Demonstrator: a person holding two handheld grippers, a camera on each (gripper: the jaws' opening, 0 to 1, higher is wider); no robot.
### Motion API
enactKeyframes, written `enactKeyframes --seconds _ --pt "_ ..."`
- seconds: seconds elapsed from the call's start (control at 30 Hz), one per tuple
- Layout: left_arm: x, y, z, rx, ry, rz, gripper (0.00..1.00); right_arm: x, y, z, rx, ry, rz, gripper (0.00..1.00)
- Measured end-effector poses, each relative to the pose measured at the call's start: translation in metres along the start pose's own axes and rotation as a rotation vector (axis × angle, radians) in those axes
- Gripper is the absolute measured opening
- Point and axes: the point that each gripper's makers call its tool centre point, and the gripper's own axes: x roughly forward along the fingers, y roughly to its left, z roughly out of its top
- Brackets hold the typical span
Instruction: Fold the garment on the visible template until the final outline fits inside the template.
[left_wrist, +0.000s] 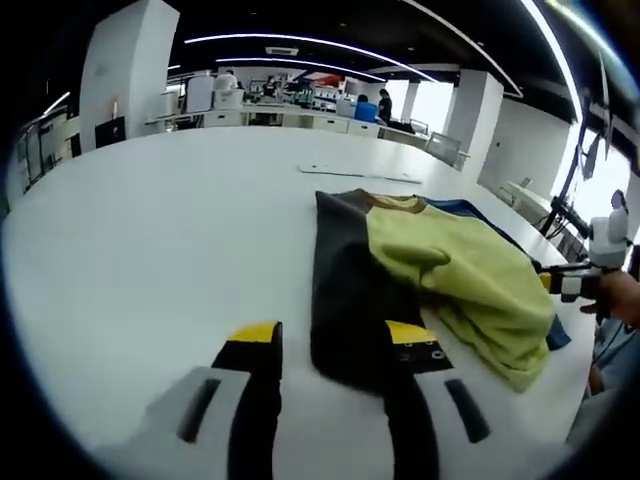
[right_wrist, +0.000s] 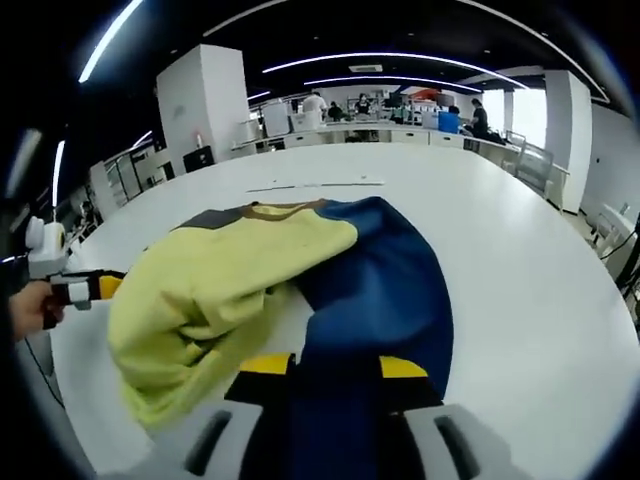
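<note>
A garment (left_wrist: 450, 265) lies bunched on the white table (left_wrist: 170, 230), with a dark panel at the left, a yellow-green part folded over the middle and blue cloth at the far edge. My left gripper (left_wrist: 333, 340) is open at its near dark corner; the right jaw lies over the dark cloth and bare table shows between the jaws. In the right gripper view the yellow-green part (right_wrist: 210, 290) lies on the blue panel (right_wrist: 385, 290). My right gripper (right_wrist: 335, 368) stands open with blue cloth running between its jaws. A thin flat white sheet (left_wrist: 360, 172) (right_wrist: 315, 185) lies beyond the garment.
A hand holds the right gripper (left_wrist: 580, 283) at the garment's far side, and the left gripper (right_wrist: 85, 288) appears at the left of the right gripper view. White pillars (right_wrist: 205, 100), desks and people stand far behind. The table edge (right_wrist: 610, 330) runs close on the right.
</note>
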Motion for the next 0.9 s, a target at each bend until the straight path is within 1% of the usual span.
enactKeyframes --seconds 0.07,0.1,0.13,0.17,0.27,0.43,0.47,0.5,0.53,0.63,0.77,0.9 --pt "0.001 -0.005 -0.003 0.011 0.013 -0.008 0.24 0.0 -0.001 0.0 -0.001 0.004 0.001 0.15" --pt "0.002 -0.007 -0.004 0.018 0.018 -0.008 0.21 0.0 -0.002 -0.001 -0.004 0.008 0.0 0.09" --pt "0.002 -0.007 -0.005 0.029 0.024 -0.005 0.2 0.0 -0.003 -0.001 -0.006 0.011 -0.002 0.04" --pt "0.004 -0.008 -0.006 0.038 0.03 -0.002 0.2 0.0 -0.005 -0.002 -0.005 0.015 -0.006 0.02" --pt "0.005 -0.007 -0.007 0.011 0.038 -0.002 0.17 -0.001 -0.01 -0.001 0.01 0.012 -0.009 0.01" --pt "0.009 -0.002 -0.006 0.004 0.049 0.001 0.04 -0.002 -0.021 0.0 0.006 0.014 -0.019 0.0" --pt "0.01 -0.002 -0.005 -0.022 0.046 -0.006 0.03 -0.002 -0.025 0.001 0.007 0.012 -0.023 0.0" --pt "0.01 -0.001 -0.004 -0.042 0.047 -0.008 0.02 -0.001 -0.027 0.002 0.003 0.012 -0.025 0.0" --pt "0.011 0.001 -0.003 -0.042 0.047 -0.009 0.02 -0.001 -0.033 0.003 -0.002 0.013 -0.035 0.0" --pt "0.011 0.004 -0.001 -0.028 0.049 -0.001 0.01 -0.002 -0.044 0.005 -0.008 0.015 -0.047 0.0" --pt "0.01 0.012 0.002 -0.033 0.048 0.009 0.0 -0.003 -0.059 0.007 -0.003 0.021 -0.06 0.0" --pt "0.006 0.021 0.006 -0.015 0.045 0.031 0.0 -0.004 -0.077 0.008 0.008 0.026 -0.079 0.0"
